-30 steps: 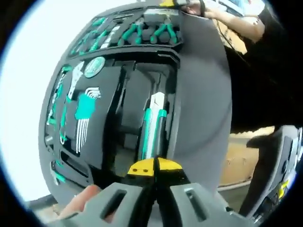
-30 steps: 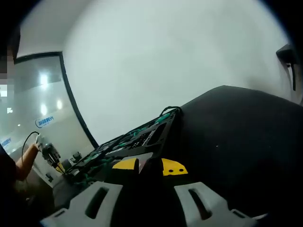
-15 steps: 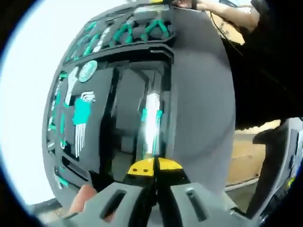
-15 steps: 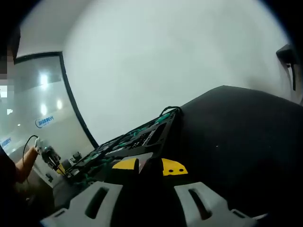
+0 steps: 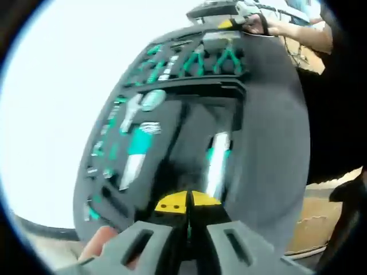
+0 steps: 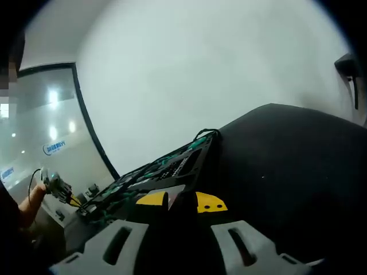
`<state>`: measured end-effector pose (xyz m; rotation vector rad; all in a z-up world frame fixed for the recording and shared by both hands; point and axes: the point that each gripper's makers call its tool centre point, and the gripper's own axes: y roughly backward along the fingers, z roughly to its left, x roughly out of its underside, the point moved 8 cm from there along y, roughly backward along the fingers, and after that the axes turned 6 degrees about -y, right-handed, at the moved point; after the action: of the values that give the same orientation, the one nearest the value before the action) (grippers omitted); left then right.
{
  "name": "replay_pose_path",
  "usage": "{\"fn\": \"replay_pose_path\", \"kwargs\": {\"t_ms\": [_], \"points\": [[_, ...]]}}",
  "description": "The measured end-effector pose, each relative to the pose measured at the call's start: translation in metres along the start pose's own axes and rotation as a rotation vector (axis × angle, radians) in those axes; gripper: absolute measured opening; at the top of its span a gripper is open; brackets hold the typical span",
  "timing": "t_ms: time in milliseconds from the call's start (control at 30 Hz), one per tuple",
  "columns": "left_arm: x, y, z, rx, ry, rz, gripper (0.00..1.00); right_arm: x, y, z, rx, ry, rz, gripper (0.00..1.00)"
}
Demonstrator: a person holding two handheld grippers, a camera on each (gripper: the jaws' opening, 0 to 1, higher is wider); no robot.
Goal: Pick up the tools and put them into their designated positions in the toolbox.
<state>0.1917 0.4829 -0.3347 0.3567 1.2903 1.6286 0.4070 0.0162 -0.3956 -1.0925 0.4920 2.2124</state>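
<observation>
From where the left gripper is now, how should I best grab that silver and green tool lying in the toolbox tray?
Take the silver and green tool across its narrow width near the green band at mid-length, probably coming straight down from above. It lies flat and lengthwise in the toolbox tray, pointing away from the left gripper, so jaws set across the long body should straddle it. The view is blurred, so finer detail is unclear.

A plain white wall (image 6: 189,74) meets a glass partition (image 6: 46,132) reflecting ceiling lights.

Matt black foam tray of the toolbox (image 5: 189,123), glossy metal knife (image 5: 217,166), green plastic plier handles (image 5: 209,60)
</observation>
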Motion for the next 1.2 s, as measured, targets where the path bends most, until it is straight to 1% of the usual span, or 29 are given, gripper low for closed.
{"fn": "replay_pose_path", "kwargs": {"t_ms": [33, 67, 100, 133, 200, 267, 300, 333, 400, 467, 500, 533, 567, 600, 633, 667, 700, 733, 767, 800, 833, 867, 933, 967, 1000, 1033, 1100, 1167, 1200], "points": [[0.002, -0.002, -0.001, 0.008, -0.034, 0.049, 0.00, 0.000, 0.000, 0.000, 0.000, -0.001, 0.000, 0.15], [-0.002, 0.003, 0.002, -0.001, -0.026, 0.024, 0.00, 0.000, 0.000, 0.000, 0.000, -0.002, 0.000, 0.15], [-0.001, 0.005, 0.004, -0.008, -0.005, 0.021, 0.00, 0.000, 0.000, 0.000, 0.000, -0.002, 0.000, 0.15], [0.000, 0.004, 0.006, 0.015, 0.034, 0.034, 0.00, 0.000, 0.000, 0.000, 0.000, -0.003, 0.000, 0.15], [0.003, -0.002, 0.013, 0.023, 0.029, 0.046, 0.00, 0.000, 0.000, 0.000, 0.000, -0.001, 0.000, 0.15], [-0.002, -0.003, 0.009, 0.044, -0.048, 0.067, 0.00, 0.000, 0.000, 0.000, 0.000, 0.001, -0.001, 0.15], [0.001, -0.008, 0.009, 0.039, -0.034, 0.067, 0.00, 0.000, 0.000, 0.001, 0.001, 0.003, -0.001, 0.15], [-0.003, -0.009, 0.007, 0.036, -0.077, 0.084, 0.00, 0.000, 0.000, 0.001, 0.001, 0.003, 0.000, 0.15], [-0.007, -0.006, 0.005, 0.047, -0.078, 0.113, 0.00, 0.000, 0.000, 0.001, 0.001, 0.005, -0.001, 0.15], [-0.006, -0.007, 0.005, 0.084, -0.056, 0.102, 0.00, 0.000, 0.000, 0.001, 0.002, 0.004, -0.001, 0.15], [-0.004, -0.007, 0.005, 0.076, -0.050, 0.092, 0.00, 0.000, -0.001, 0.001, 0.002, 0.006, -0.001, 0.15], [0.003, -0.012, 0.011, 0.097, -0.005, 0.055, 0.00, 0.000, -0.001, 0.001, 0.002, 0.006, -0.001, 0.15], [0.008, -0.013, 0.017, 0.081, 0.030, 0.037, 0.00, 0.000, -0.001, 0.001, 0.001, 0.004, -0.001, 0.15], [0.012, -0.010, 0.017, 0.069, 0.019, 0.031, 0.00, 0.000, -0.001, 0.001, 0.000, 0.003, -0.002, 0.15], [0.016, -0.007, 0.018, 0.057, 0.006, 0.056, 0.00, 0.000, -0.001, 0.001, 0.000, 0.002, -0.002, 0.15], [0.018, 0.003, 0.025, -0.035, -0.021, 0.069, 0.00, 0.000, -0.001, 0.001, 0.001, 0.003, -0.002, 0.15], [0.018, 0.013, 0.034, -0.144, 0.018, 0.012, 0.00, 0.000, -0.001, 0.001, 0.000, 0.002, -0.002, 0.15], [0.011, 0.028, 0.036, -0.252, 0.069, -0.033, 0.00, 0.000, -0.001, 0.001, 0.000, 0.001, -0.002, 0.15], [0.009, 0.038, 0.040, -0.330, 0.111, -0.072, 0.00, -0.001, -0.001, 0.001, 0.002, -0.003, -0.001, 0.15], [0.008, 0.049, 0.049, -0.453, 0.134, -0.097, 0.00, -0.002, 0.000, 0.001, 0.004, -0.007, -0.013, 0.15], [0.010, 0.058, 0.054, -0.558, 0.129, -0.097, 0.00, -0.004, 0.001, 0.002, -0.001, -0.008, -0.032, 0.15], [0.013, 0.063, 0.057, -0.633, 0.134, -0.092, 0.00, -0.006, 0.001, 0.002, -0.007, -0.022, -0.044, 0.15], [0.021, 0.066, 0.055, -0.709, 0.216, -0.076, 0.00, -0.007, 0.001, 0.001, -0.009, -0.047, -0.052, 0.15], [0.028, 0.067, 0.054, -0.751, 0.277, -0.113, 0.00, -0.007, 0.001, 0.000, -0.006, -0.055, -0.052, 0.15], [0.036, 0.063, 0.055, -0.754, 0.340, -0.153, 0.00, -0.007, 0.001, 0.000, -0.005, -0.057, -0.052, 0.15], [0.044, 0.063, 0.054, -0.774, 0.434, -0.177, 0.00, -0.007, 0.001, 0.001, -0.005, -0.058, -0.052, 0.15], [0.062, 0.060, 0.054, -0.774, 0.604, -0.269, 0.01, -0.006, 0.002, 0.003, -0.012, -0.046, -0.053, 0.15], [0.079, 0.061, 0.054, -0.799, 0.764, -0.324, 0.02, -0.005, 0.001, 0.004, -0.008, -0.033, -0.045, 0.15], [0.088, 0.061, 0.056, -0.797, 0.801, -0.347, 0.03, -0.005, 0.001, 0.004, -0.007, -0.033, -0.044, 0.15]]}}
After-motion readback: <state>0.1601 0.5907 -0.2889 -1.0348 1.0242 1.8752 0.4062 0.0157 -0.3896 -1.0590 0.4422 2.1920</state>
